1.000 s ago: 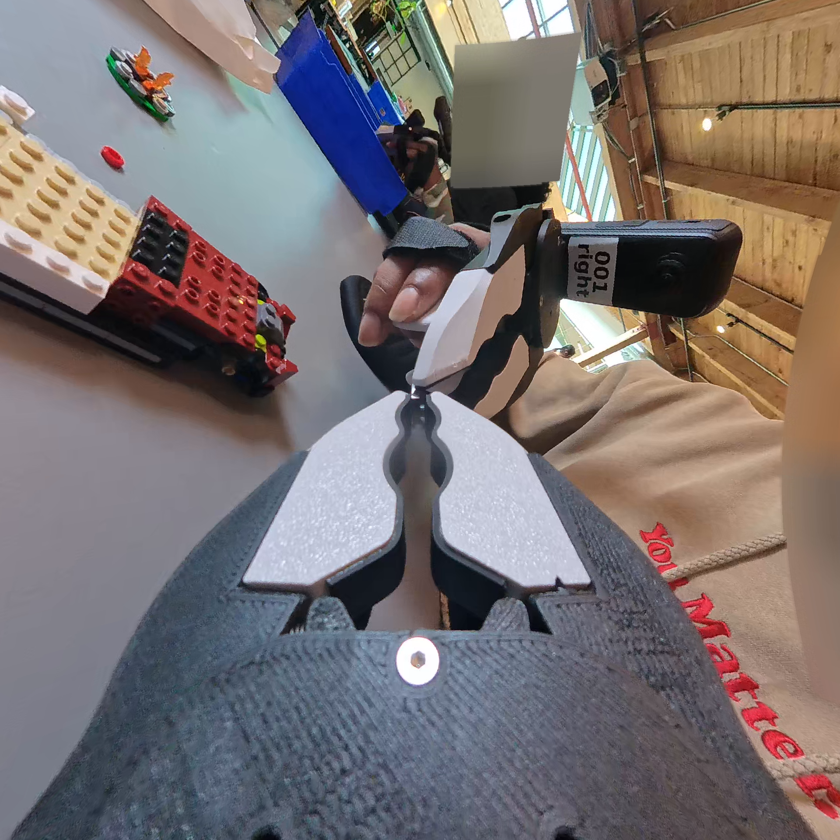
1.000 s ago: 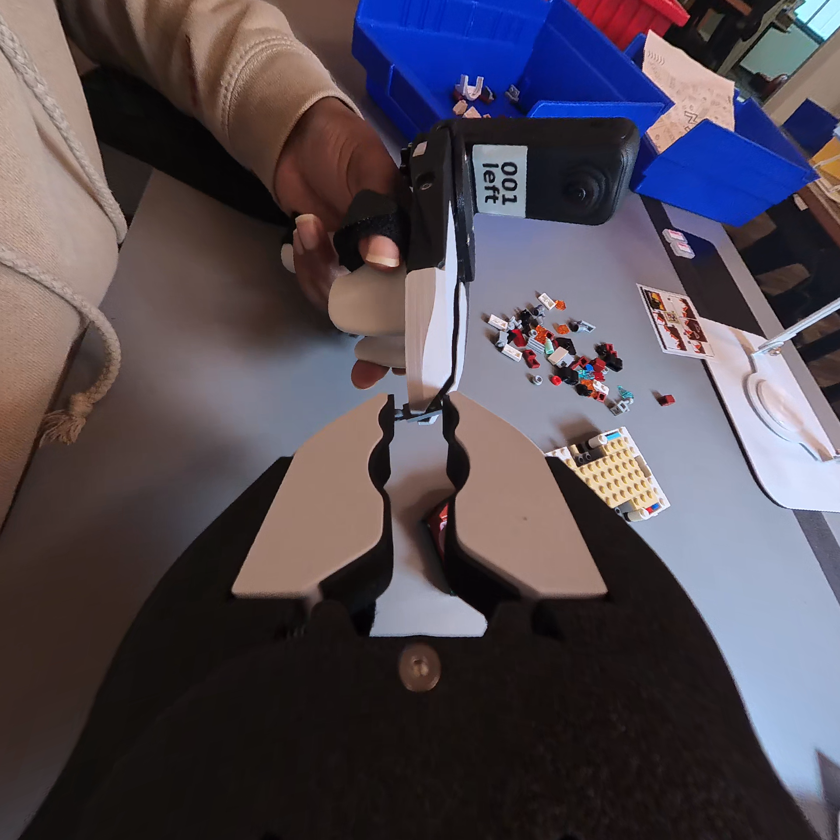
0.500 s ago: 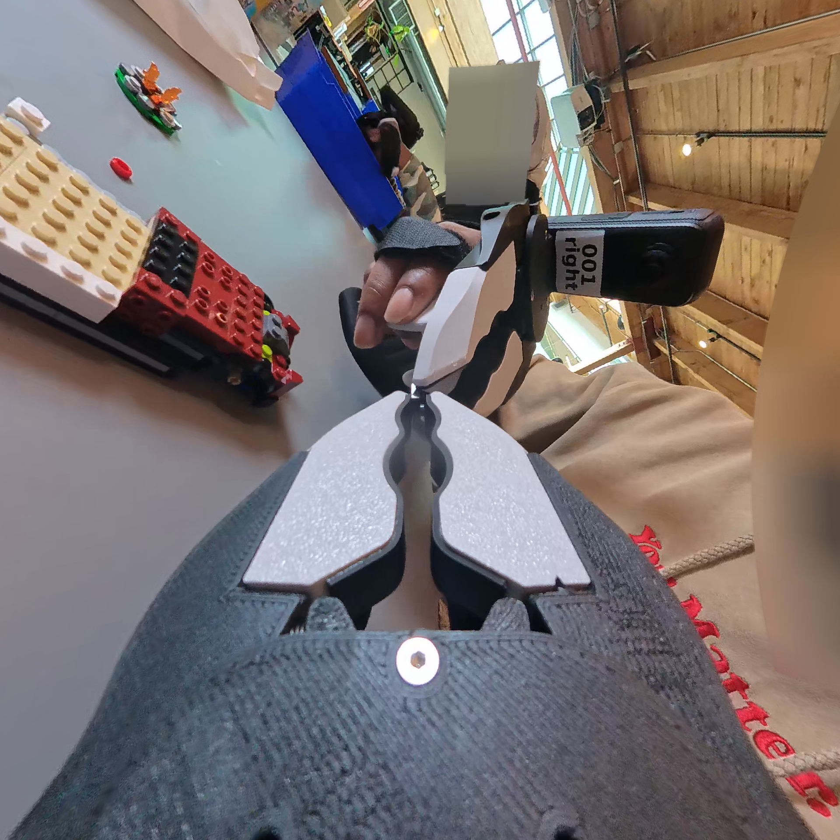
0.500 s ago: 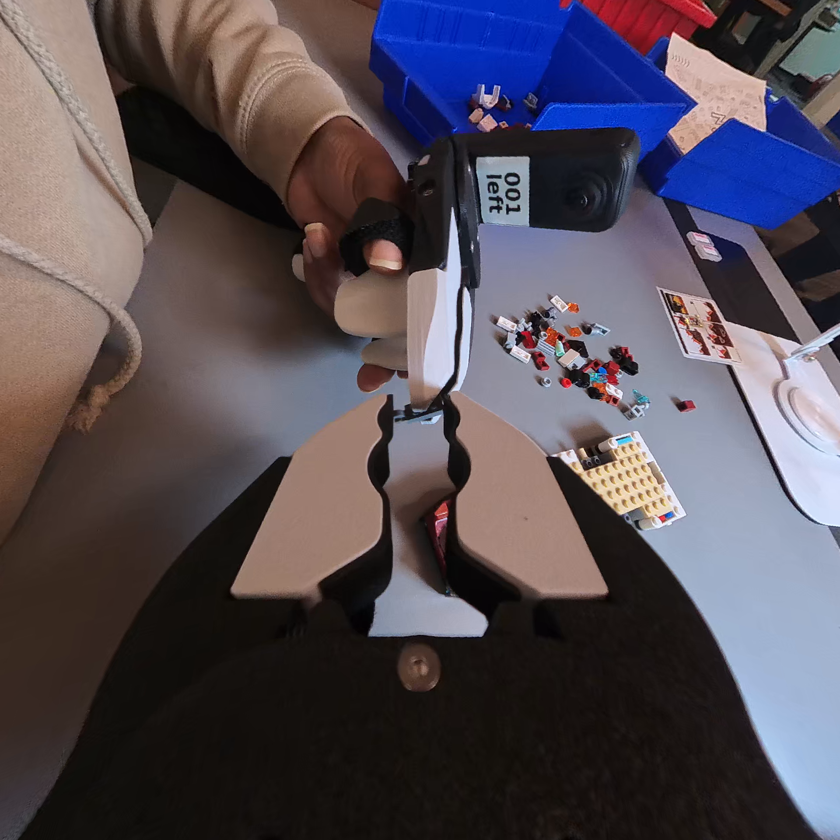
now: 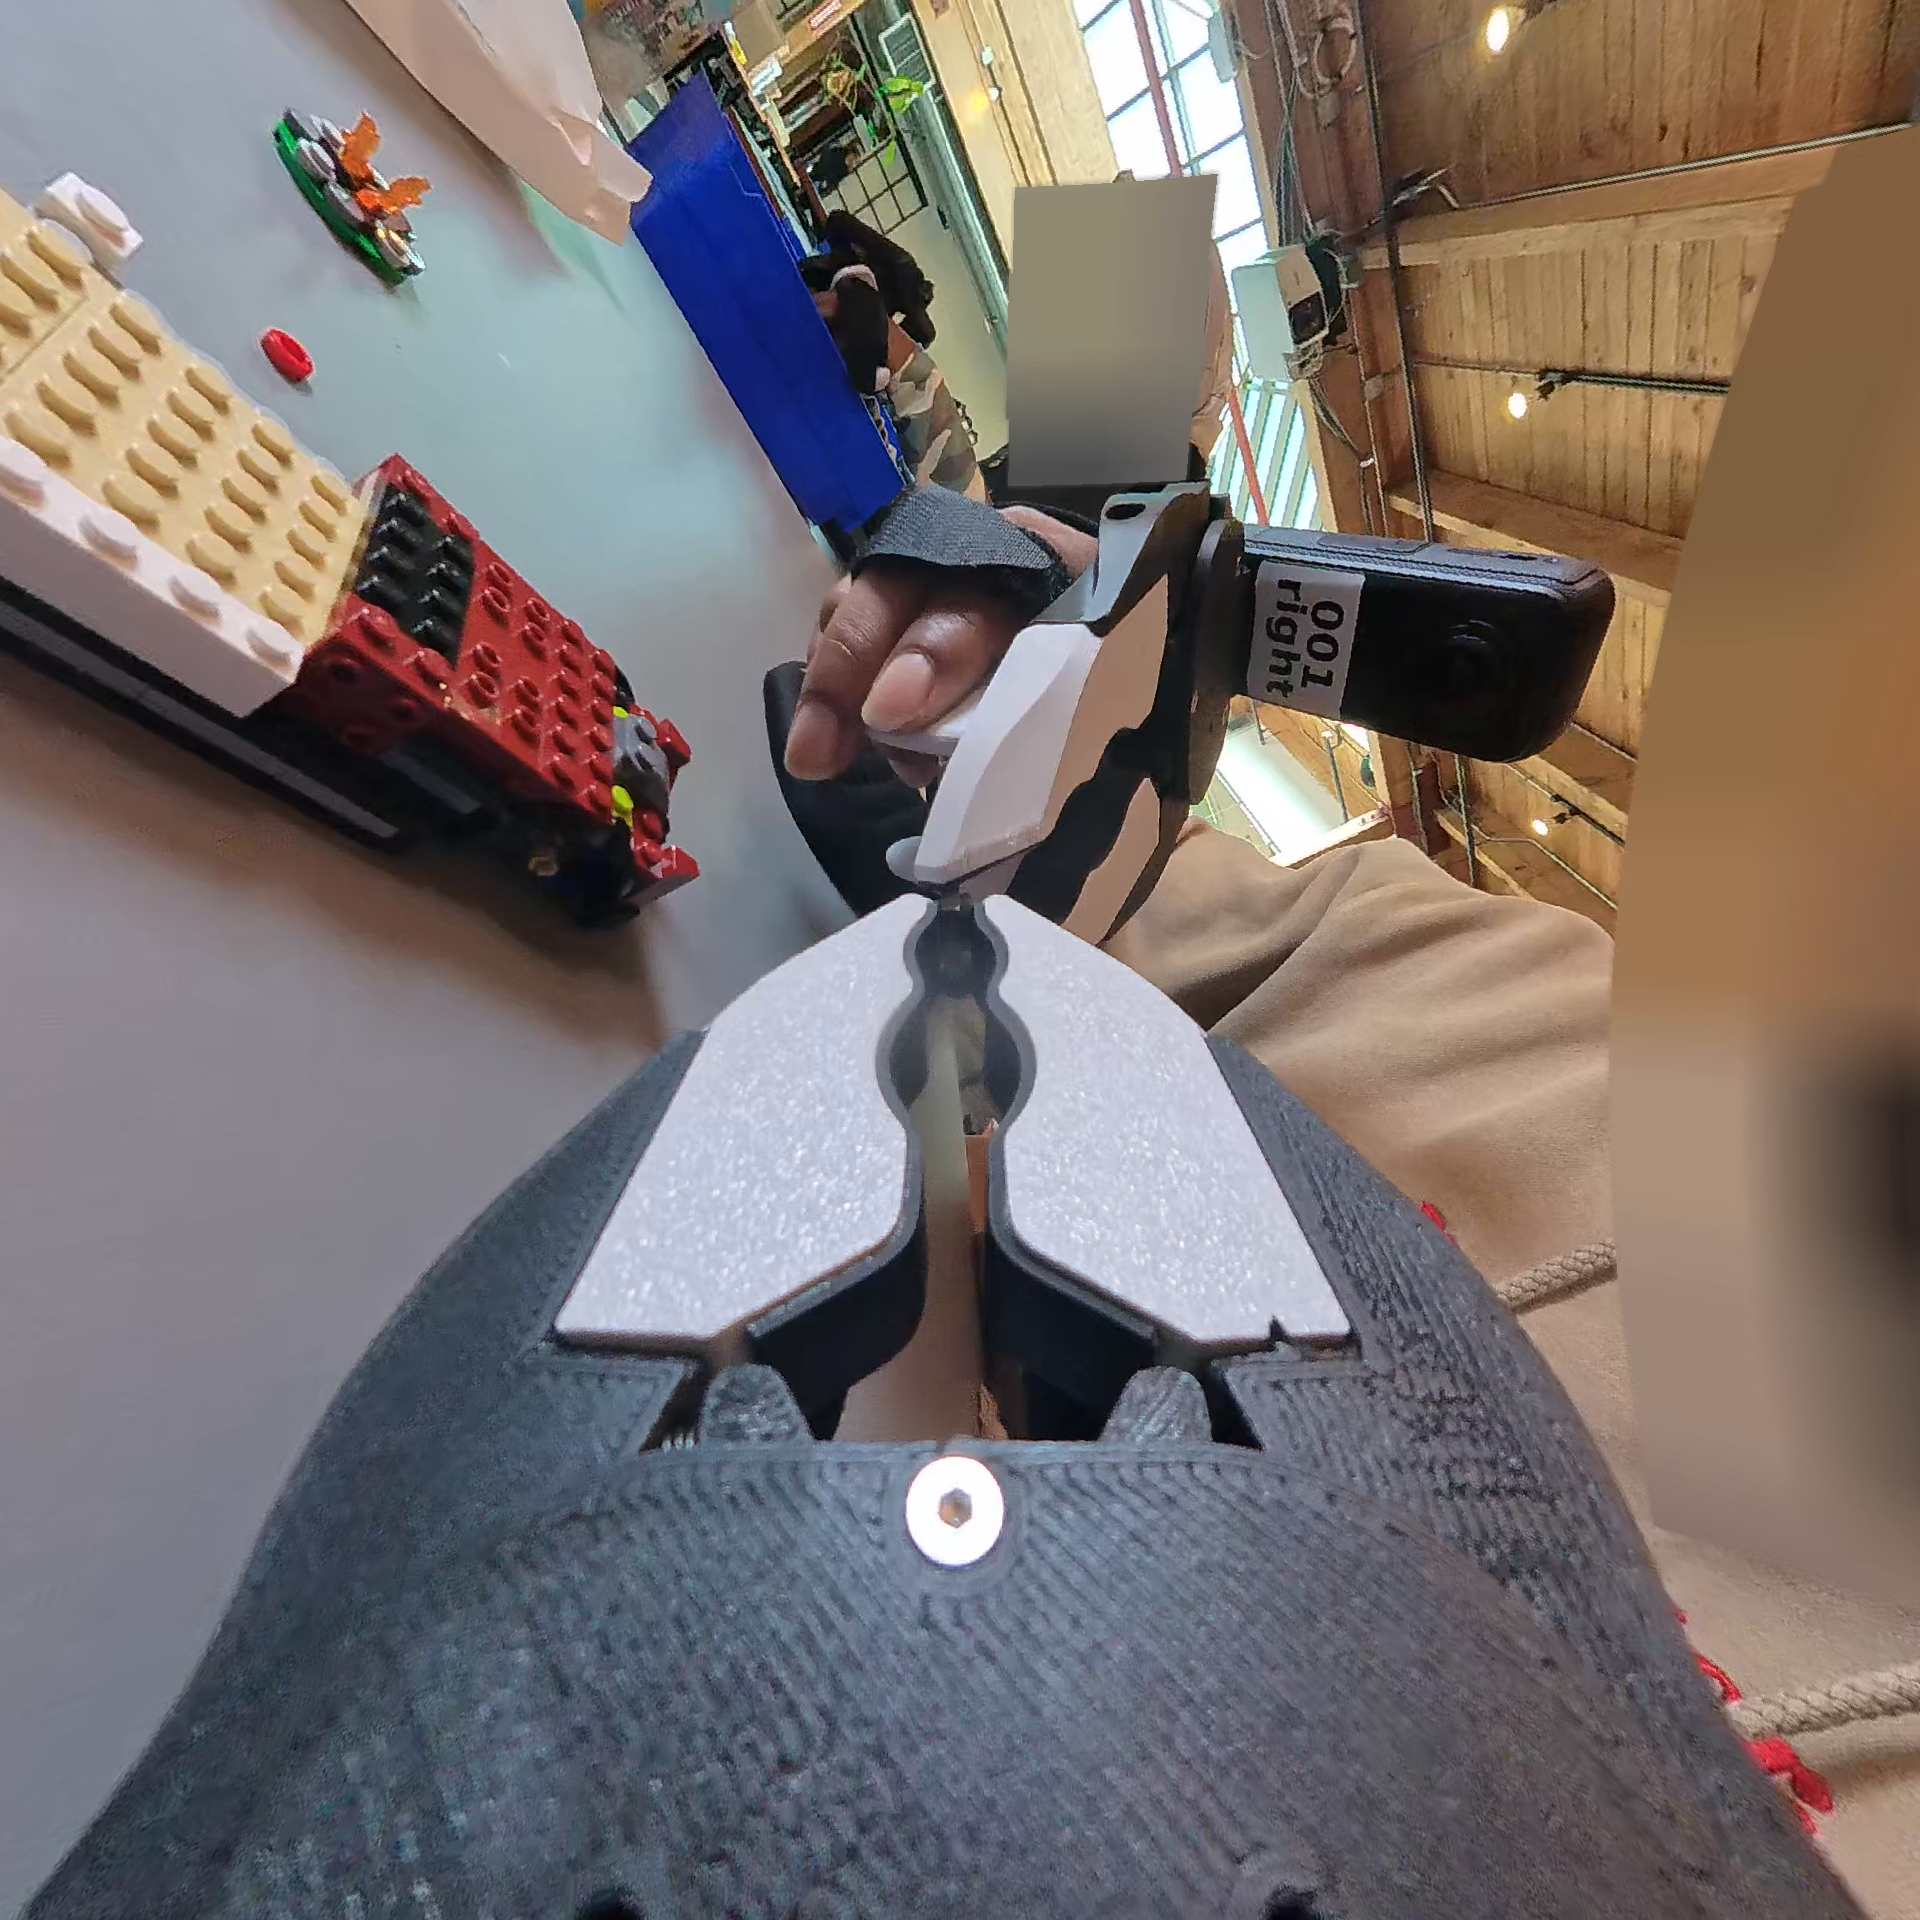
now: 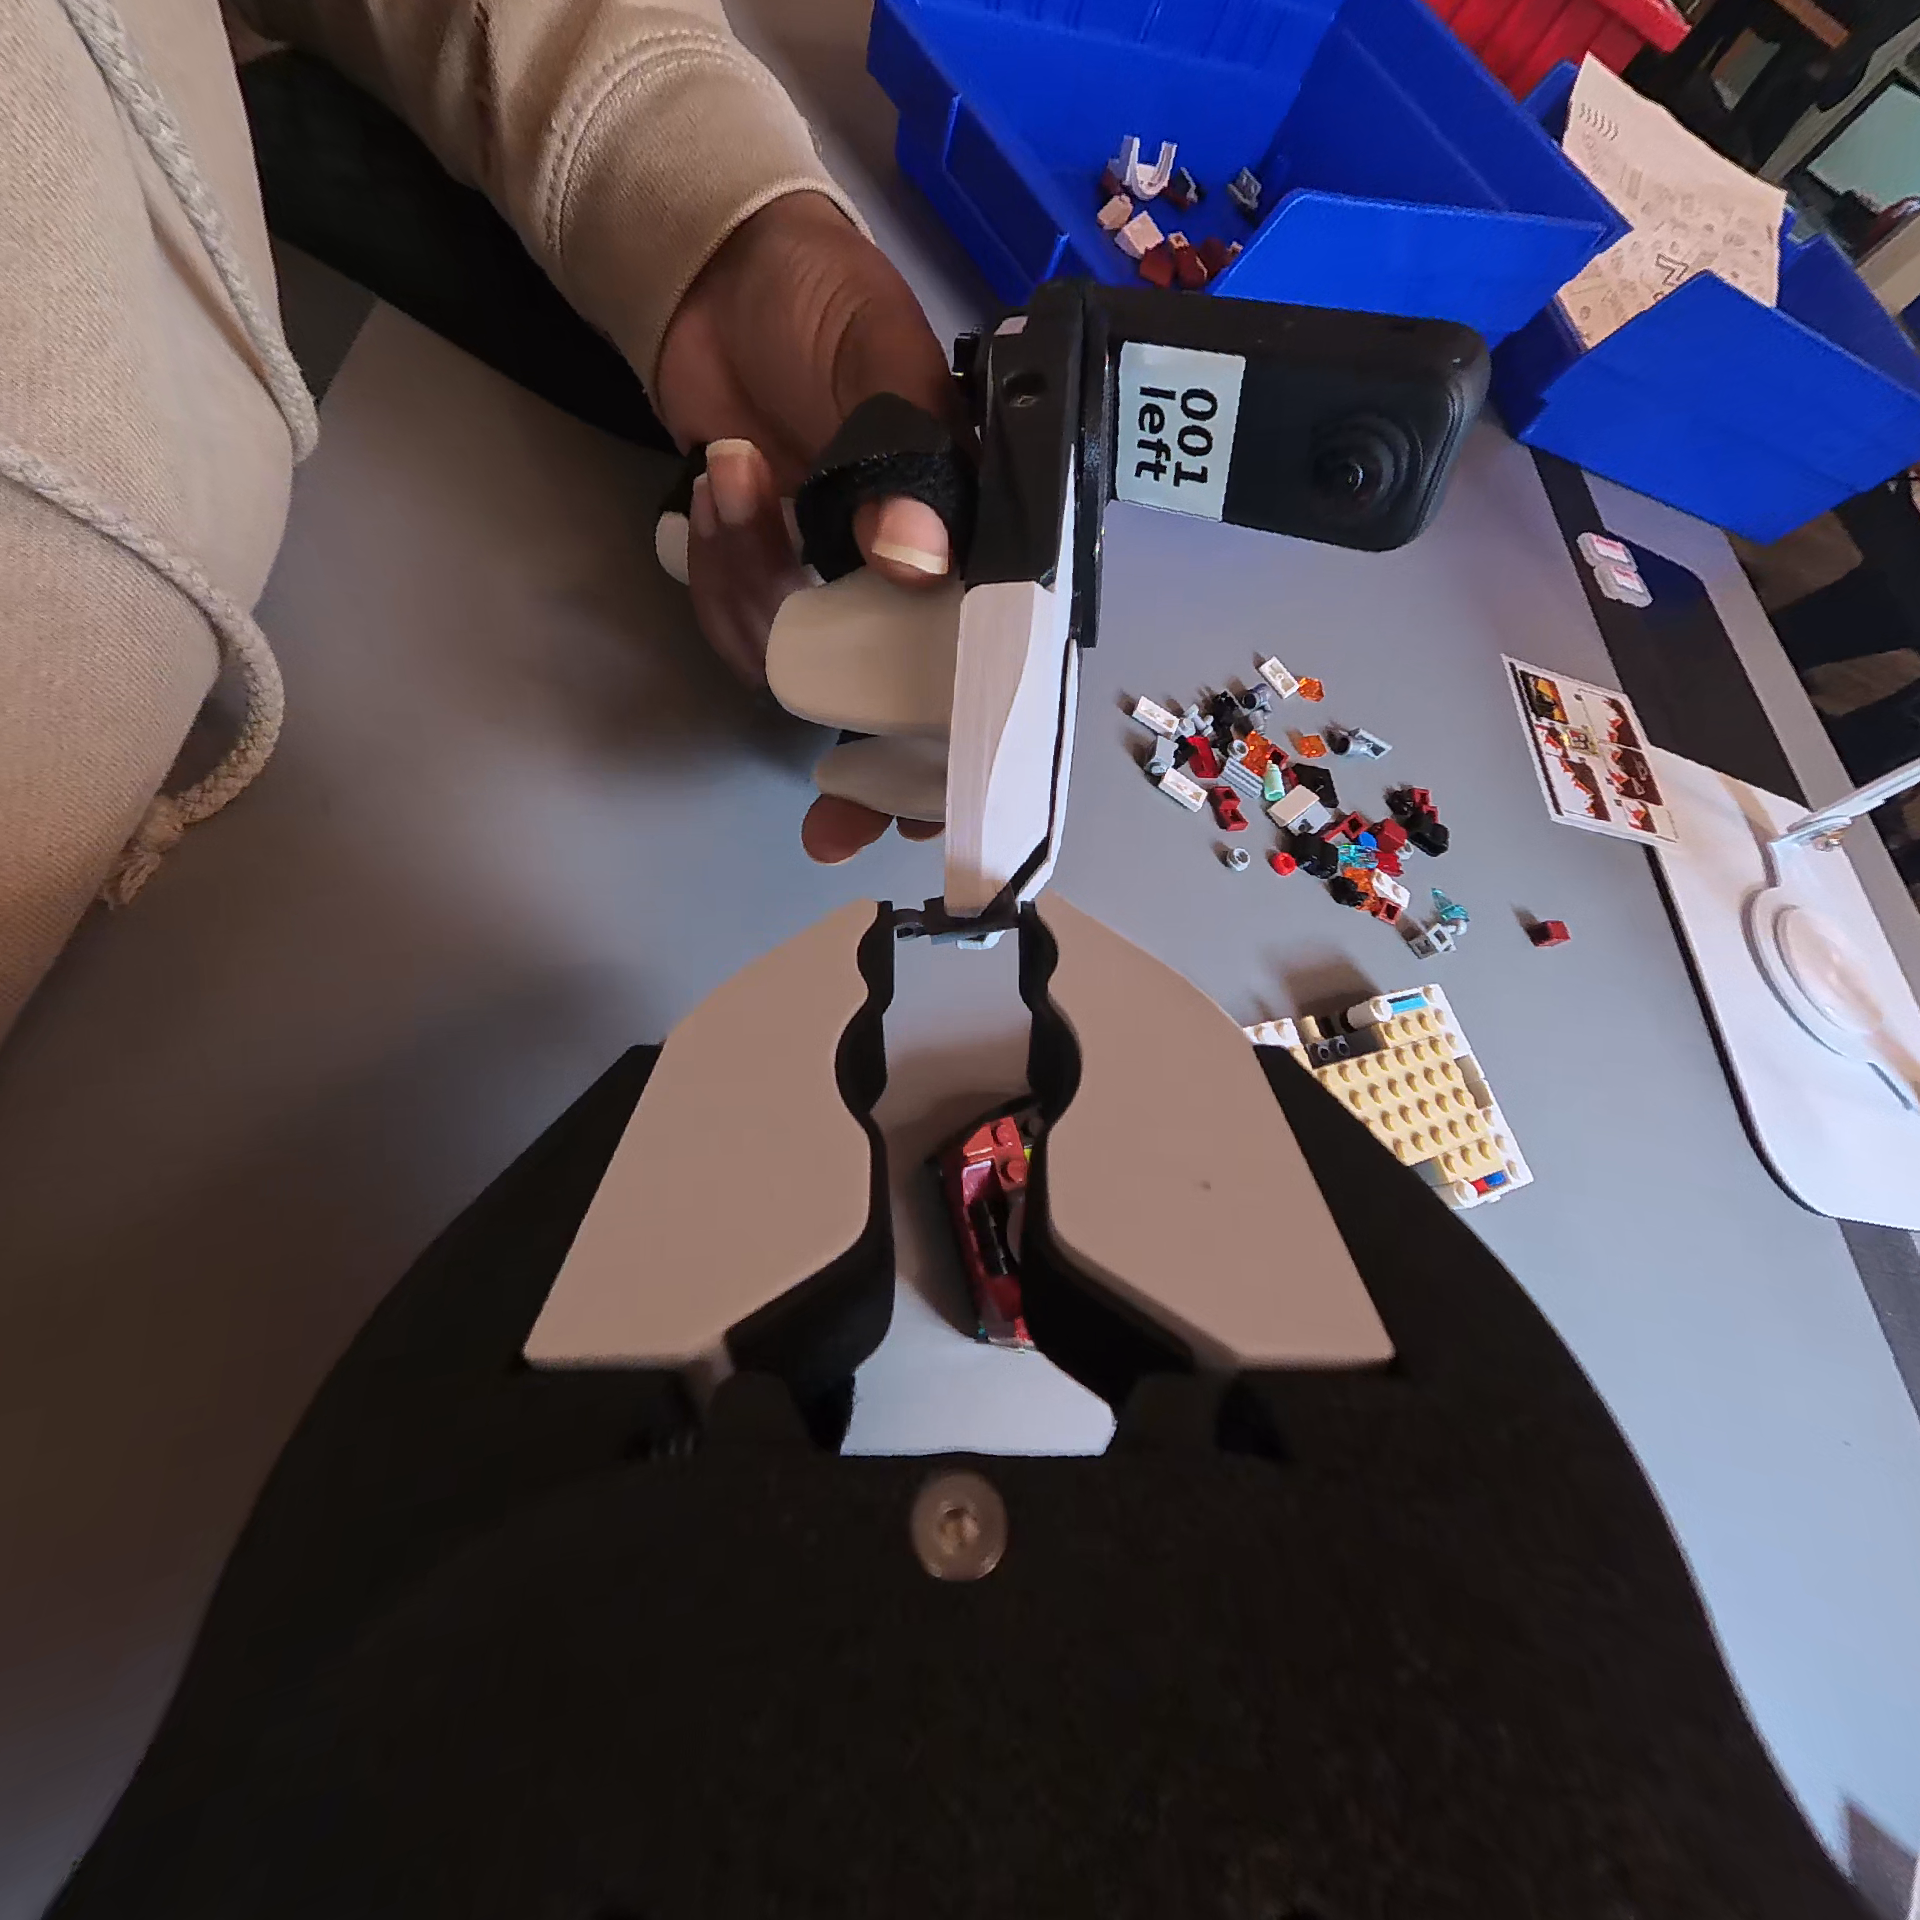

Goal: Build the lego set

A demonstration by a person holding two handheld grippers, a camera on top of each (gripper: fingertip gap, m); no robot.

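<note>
Right at your fingertips, both claws pinch one small grey piece [image 6: 954, 928]; your right claw [image 6: 956, 925] grips its ends, your left claw [image 5: 958, 906] nips its middle; squeeze gently; loose bricks [image 6: 1309, 795] lie farther right.

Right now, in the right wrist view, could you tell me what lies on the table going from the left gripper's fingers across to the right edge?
Left gripper's fingers → scattered pile of small bricks → lone dark red brick → picture leaflet → white mat.
</note>
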